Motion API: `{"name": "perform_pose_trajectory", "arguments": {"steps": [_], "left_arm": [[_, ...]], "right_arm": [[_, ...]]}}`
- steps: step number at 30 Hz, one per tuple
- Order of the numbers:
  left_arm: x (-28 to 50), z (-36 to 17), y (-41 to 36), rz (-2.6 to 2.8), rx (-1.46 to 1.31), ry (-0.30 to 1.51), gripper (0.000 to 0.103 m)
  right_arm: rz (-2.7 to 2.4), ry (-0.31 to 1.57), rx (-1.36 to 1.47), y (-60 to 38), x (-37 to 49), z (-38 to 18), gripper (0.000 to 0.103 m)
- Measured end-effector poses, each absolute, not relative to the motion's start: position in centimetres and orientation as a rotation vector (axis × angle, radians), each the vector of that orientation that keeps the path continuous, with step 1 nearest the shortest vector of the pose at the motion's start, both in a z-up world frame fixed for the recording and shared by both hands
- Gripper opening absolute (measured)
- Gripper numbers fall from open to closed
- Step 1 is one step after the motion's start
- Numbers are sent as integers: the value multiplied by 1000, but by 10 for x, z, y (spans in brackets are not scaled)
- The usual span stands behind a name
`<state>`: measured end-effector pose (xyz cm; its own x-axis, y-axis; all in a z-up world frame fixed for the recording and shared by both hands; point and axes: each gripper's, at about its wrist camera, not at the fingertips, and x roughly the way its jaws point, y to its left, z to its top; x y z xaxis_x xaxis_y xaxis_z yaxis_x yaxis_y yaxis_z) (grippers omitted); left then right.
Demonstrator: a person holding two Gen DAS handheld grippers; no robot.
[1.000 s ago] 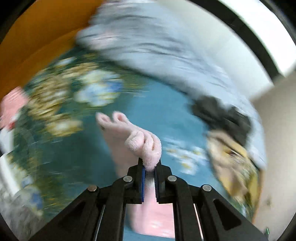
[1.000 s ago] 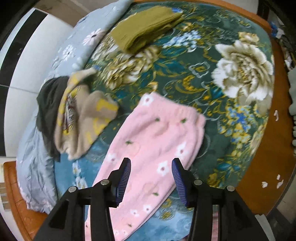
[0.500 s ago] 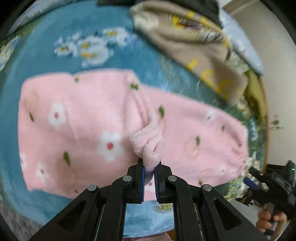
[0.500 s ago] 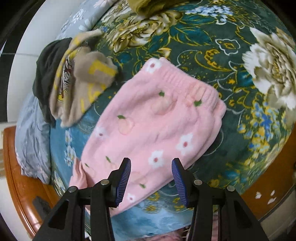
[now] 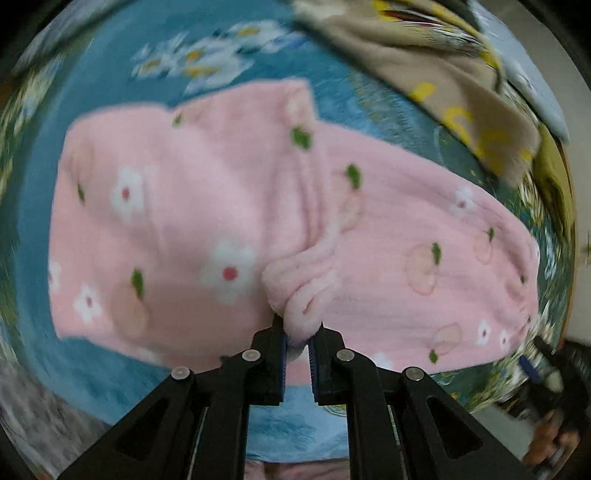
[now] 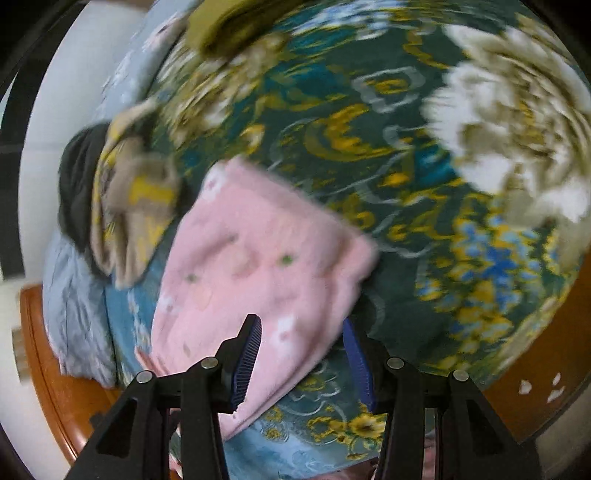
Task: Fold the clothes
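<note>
Fluffy pink trousers [image 5: 406, 229] with flower and peach prints lie folded over on the floral bed cover [image 6: 369, 110]. My left gripper [image 5: 296, 339] points steeply down over them. Its jaws are opening, and a bunched pink cuff still sits pinched between the blue pads. In the right wrist view the pink trousers [image 6: 258, 266] show as a folded slab. My right gripper [image 6: 303, 354] hovers open just above their near edge, and nothing is gripped. The right gripper [image 5: 546, 373] and the hand holding it also appear at the lower right of the left wrist view.
A beige and yellow garment [image 6: 136, 206] lies on a dark one [image 6: 77, 177] left of the trousers. An olive folded piece [image 6: 229, 26] sits at the far end. A grey-blue quilt [image 6: 74, 314] runs along the left side, beside the wooden bed frame [image 6: 55, 369].
My left gripper swung down and across, laying the pink leg end over the rest of the trousers. My right gripper sank closer to the trousers' near edge, still open.
</note>
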<state>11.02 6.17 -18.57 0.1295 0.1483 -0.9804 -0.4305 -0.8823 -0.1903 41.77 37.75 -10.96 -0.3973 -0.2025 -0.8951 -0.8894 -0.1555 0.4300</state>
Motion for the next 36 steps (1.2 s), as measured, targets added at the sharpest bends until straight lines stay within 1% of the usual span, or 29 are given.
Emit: {"name": "perform_pose_trajectory", "arguments": {"steps": [1, 2, 3, 5, 6, 7, 8, 11, 13, 15, 18, 23, 26, 29, 30, 31, 33, 34, 36], "left_arm": [[111, -185, 60, 1795, -1995, 265, 20], [112, -182, 59, 1786, -1998, 258, 31], [113, -179, 57, 1776, -1998, 251, 35], [113, -172, 52, 1775, -1995, 235, 38], [111, -167, 47, 1793, -1990, 224, 38], [108, -160, 38, 1832, -1984, 202, 41], [104, -153, 29, 1874, -1980, 175, 45], [89, -132, -7, 2030, -1967, 81, 50], [80, -119, -29, 2101, -1958, 16, 54], [73, -110, -52, 2152, -1954, -36, 55], [64, -104, -83, 2203, -1983, -111, 55], [54, -105, -131, 2202, -2049, -234, 55], [45, -109, -146, 2172, -2076, -206, 55], [34, -113, -152, 2120, -2092, -142, 55], [30, -113, -151, 2103, -2092, -120, 55], [25, -113, -151, 2091, -2090, -106, 55], [15, -112, -146, 2075, -2075, -94, 55], [10, -110, -142, 2069, -2064, -94, 55], [2, -106, -134, 2056, -2040, -88, 55]], "right_arm": [[1634, 1559, -1282, 371, 407, -109, 50], [1671, 1562, -1317, 364, 393, -109, 50], [1709, 1565, -1353, 356, 380, -110, 50], [1786, 1564, -1436, 337, 348, -111, 50], [1819, 1561, -1477, 327, 334, -112, 51], [1851, 1558, -1519, 317, 319, -113, 53], [1892, 1556, -1571, 302, 301, -114, 53], [1958, 1573, -1671, 269, 268, -116, 55], [1992, 1588, -1734, 245, 246, -118, 59], [2020, 1592, -1797, 226, 223, -123, 61], [2029, 1533, -1887, 200, 197, -136, 61], [1980, 1468, -1963, 185, 165, -166, 62], [1934, 1476, -1973, 181, 156, -177, 62], [1907, 1509, -1922, 180, 159, -179, 60], [1908, 1523, -1887, 180, 160, -176, 57], [1908, 1537, -1851, 180, 160, -174, 48], [1912, 1558, -1824, 177, 160, -168, 34], [1916, 1558, -1828, 175, 159, -165, 25], [1955, 1496, -1871, 166, 155, -158, 16]]}}
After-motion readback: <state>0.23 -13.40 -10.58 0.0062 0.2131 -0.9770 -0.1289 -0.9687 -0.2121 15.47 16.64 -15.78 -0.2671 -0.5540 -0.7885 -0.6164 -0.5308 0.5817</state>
